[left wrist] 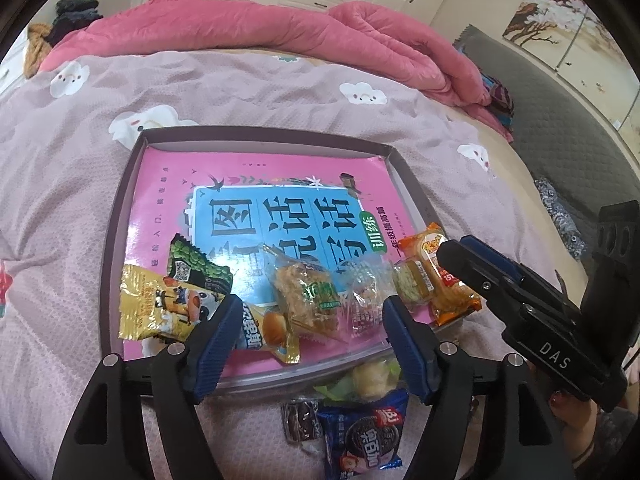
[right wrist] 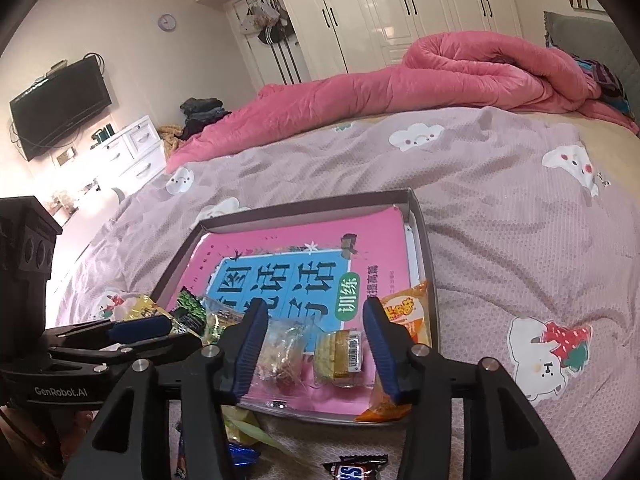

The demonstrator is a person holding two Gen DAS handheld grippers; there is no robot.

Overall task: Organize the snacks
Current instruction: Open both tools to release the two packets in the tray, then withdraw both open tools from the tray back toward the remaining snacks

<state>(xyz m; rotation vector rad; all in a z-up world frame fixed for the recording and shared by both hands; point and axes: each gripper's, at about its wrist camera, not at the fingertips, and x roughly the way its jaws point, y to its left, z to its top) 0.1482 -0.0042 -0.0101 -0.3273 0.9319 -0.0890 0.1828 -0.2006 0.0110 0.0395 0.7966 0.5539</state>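
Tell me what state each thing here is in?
Left gripper: open, holding nothing.
Right gripper: open, holding nothing.
Box: open, lidless.
Pink book: closed, flat in box.
Snack packets: sealed, lying on book.
Wardrobe doors: shut.

— You can't see the whole blue cookie packet (left wrist: 362, 438): the lower frame edge clips it, and your left finger (left wrist: 412, 356) covers a corner.

— And the chocolate bar (right wrist: 354, 470)?

— Cut off below in your right view. The print on the clear packets (right wrist: 284, 350) is too blurred to read.
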